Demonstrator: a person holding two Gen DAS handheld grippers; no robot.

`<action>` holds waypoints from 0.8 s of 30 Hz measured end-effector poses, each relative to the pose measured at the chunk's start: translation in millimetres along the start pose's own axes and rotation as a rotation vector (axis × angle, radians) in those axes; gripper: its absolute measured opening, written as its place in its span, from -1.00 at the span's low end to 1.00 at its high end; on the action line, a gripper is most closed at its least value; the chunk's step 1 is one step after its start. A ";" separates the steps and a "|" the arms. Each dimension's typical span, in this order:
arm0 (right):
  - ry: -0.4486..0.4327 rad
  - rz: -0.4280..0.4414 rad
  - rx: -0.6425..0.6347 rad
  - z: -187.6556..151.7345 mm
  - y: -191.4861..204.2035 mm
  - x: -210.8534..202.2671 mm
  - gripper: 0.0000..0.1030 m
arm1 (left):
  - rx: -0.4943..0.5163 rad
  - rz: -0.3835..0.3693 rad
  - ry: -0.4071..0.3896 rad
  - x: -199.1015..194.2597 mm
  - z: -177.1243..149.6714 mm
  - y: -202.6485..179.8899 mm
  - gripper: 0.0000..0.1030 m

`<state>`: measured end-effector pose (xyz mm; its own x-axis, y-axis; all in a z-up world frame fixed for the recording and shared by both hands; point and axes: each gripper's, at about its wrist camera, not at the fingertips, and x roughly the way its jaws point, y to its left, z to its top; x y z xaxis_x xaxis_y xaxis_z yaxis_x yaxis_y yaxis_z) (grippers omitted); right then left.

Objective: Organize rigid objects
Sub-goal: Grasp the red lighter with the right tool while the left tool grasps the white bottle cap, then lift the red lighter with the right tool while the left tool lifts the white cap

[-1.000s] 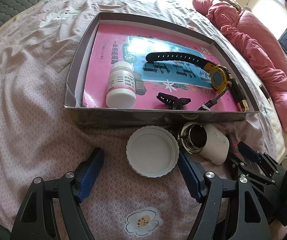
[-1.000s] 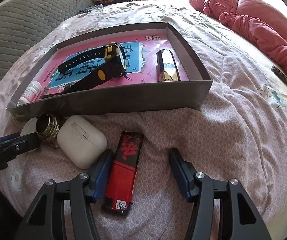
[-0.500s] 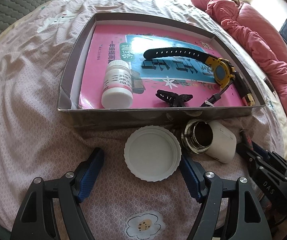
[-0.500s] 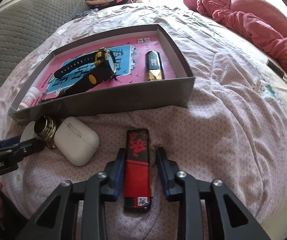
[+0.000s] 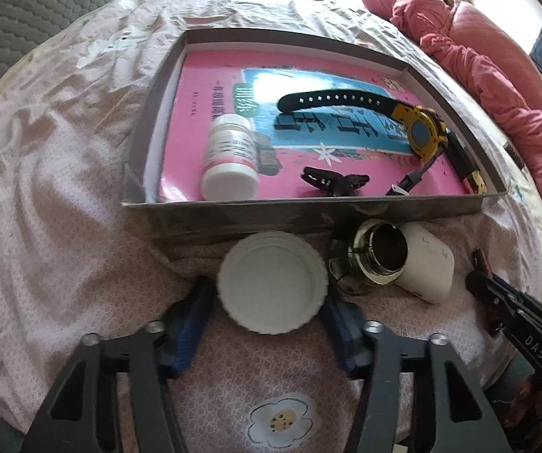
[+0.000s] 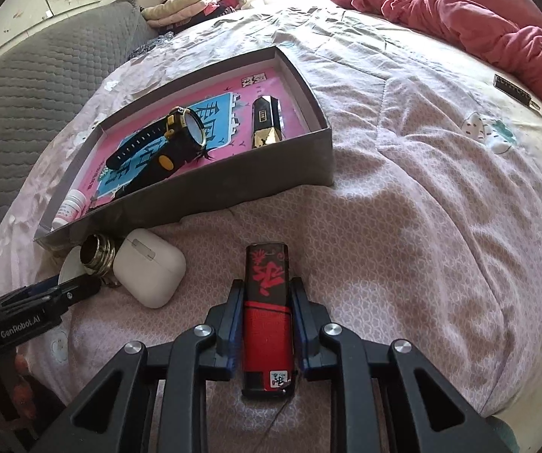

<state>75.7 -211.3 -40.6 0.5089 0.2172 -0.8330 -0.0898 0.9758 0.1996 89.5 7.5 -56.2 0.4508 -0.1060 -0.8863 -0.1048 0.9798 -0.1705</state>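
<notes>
While your right gripper (image 6: pixel 265 336) pinches the lighter (image 6: pixel 267 317) lengthwise, its long axis points ahead, and the box (image 6: pixel 233 192) lies up-left. Your left gripper (image 5: pixel 271 317) has just closed around the lid (image 5: pixel 272 281), just short of the box wall.

A pale pink patterned bedsheet (image 6: pixel 421 207) covers the bed across both views. A crumpled rose-pink quilt (image 6: pixel 459 11) lies at the upper right. A grey quilted headboard (image 6: pixel 25 87) fills the upper left, with folded clothes (image 6: pixel 188 3) stacked at the top centre.
</notes>
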 end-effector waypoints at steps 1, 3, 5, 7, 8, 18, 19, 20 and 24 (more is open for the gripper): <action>-0.001 0.001 0.002 -1.8 0.0 -1.5 -0.55 | -0.016 -0.015 -0.002 -2.2 -0.2 3.8 -0.01; -0.002 0.003 0.009 -2.5 -0.6 -2.5 -0.55 | -0.038 -0.036 -0.005 -5.4 -0.9 8.2 -0.01; -0.003 0.003 0.011 -2.9 -0.6 -3.8 -0.55 | -0.056 -0.052 -0.012 -9.0 -2.1 11.8 -0.01; -0.004 0.003 0.011 -3.1 -0.4 -5.2 -0.55 | -0.076 -0.063 -0.016 -13.2 -2.9 14.4 -0.01; -0.005 0.003 0.010 -3.3 -0.4 -5.8 -0.55 | -0.081 -0.066 -0.019 -15.5 -4.1 14.9 -0.01; -0.020 0.020 -0.007 -6.2 6.6 -18.7 -0.55 | -0.065 -0.096 -0.071 -49.7 -4.7 9.4 -0.01; -0.022 0.023 -0.009 -6.4 7.7 -20.2 -0.55 | -0.063 -0.097 -0.074 -52.3 -4.1 8.8 -0.01; -0.025 0.024 -0.011 -6.1 8.7 -21.7 -0.55 | -0.063 -0.099 -0.076 -54.1 -3.1 8.7 -0.01; -0.039 0.033 -0.017 -3.6 11.5 -29.0 -0.55 | -0.062 -0.105 -0.091 -61.7 0.1 6.9 -0.01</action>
<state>56.8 -206.2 -16.0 0.5386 0.2481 -0.8052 -0.1209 0.9685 0.2175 61.1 20.8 -2.7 0.5407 -0.1886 -0.8198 -0.1063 0.9514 -0.2890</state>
